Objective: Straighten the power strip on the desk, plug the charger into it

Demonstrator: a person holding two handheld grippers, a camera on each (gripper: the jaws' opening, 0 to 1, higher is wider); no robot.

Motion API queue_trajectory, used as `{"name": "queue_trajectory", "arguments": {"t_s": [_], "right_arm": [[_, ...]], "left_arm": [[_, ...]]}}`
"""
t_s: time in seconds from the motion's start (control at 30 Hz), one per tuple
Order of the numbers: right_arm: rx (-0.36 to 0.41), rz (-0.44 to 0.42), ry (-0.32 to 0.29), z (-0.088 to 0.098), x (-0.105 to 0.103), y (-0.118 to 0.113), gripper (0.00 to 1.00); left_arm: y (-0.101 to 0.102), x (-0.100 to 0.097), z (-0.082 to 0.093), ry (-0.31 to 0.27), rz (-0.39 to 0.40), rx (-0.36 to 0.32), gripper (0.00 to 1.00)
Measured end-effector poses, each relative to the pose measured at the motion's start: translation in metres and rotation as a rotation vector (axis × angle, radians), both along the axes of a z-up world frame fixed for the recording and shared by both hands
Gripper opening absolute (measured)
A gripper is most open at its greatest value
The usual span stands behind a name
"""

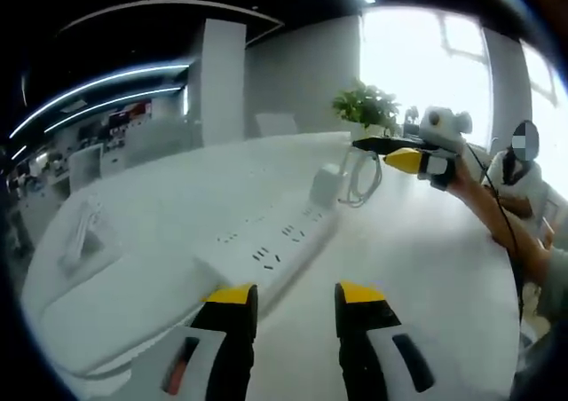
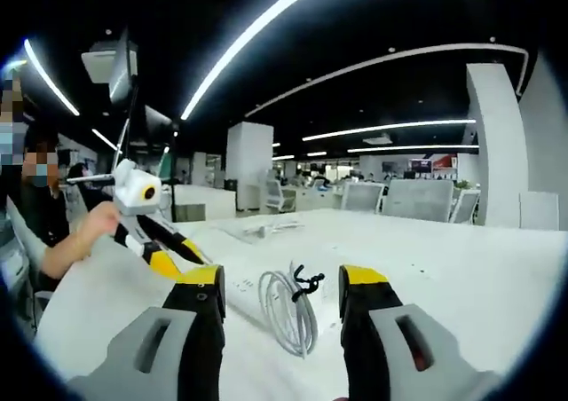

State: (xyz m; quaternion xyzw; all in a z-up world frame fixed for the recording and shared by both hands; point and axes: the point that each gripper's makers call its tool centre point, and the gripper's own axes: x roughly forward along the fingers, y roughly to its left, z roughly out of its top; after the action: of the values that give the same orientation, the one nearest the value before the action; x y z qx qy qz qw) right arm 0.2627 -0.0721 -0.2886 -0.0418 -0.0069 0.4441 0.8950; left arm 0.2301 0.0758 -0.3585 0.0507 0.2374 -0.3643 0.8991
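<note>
Power strip (image 1: 266, 246) lies on the white desk (image 1: 426, 268) just ahead of the left gripper (image 1: 295, 296), its long axis running away toward the charger (image 1: 327, 186) and coiled white cable (image 1: 364, 177). Both grippers have their jaws apart and empty. The right gripper (image 2: 280, 279) faces the cable (image 2: 288, 310); the left seems nearer the strip, though its near end is blurred.

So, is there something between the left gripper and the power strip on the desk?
Nothing visible stands in the way. The left gripper is open and the white power strip lies just ahead of its jaws on the bare desk. The charger with its coiled cable rests past the strip's far end.
</note>
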Motion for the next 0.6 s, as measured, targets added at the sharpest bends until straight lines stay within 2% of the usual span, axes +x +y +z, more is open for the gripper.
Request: {"name": "queue_trajectory", "arguments": {"t_s": [0.07,0.2,0.4,0.43,0.6], "right_arm": [[-0.007,0.007,0.006,-0.004,-0.004,0.003,0.56],[-0.030,0.032,0.035,-0.009,0.002,-0.002,0.65],[-0.044,0.034,0.073,-0.016,0.009,-0.007,0.72],[-0.045,0.032,0.074,-0.019,0.003,-0.003,0.72],[-0.054,0.031,0.102,-0.028,0.000,-0.002,0.79]], "left_arm": [[0.000,0.000,0.000,0.000,0.000,-0.002,0.36],[0.000,-0.001,0.000,0.001,0.001,-0.002,0.36],[0.000,-0.002,0.001,0.000,0.001,-0.003,0.36],[0.000,-0.002,0.001,0.000,0.001,-0.003,0.36],[0.000,-0.002,0.001,0.002,0.003,-0.004,0.36]]}}
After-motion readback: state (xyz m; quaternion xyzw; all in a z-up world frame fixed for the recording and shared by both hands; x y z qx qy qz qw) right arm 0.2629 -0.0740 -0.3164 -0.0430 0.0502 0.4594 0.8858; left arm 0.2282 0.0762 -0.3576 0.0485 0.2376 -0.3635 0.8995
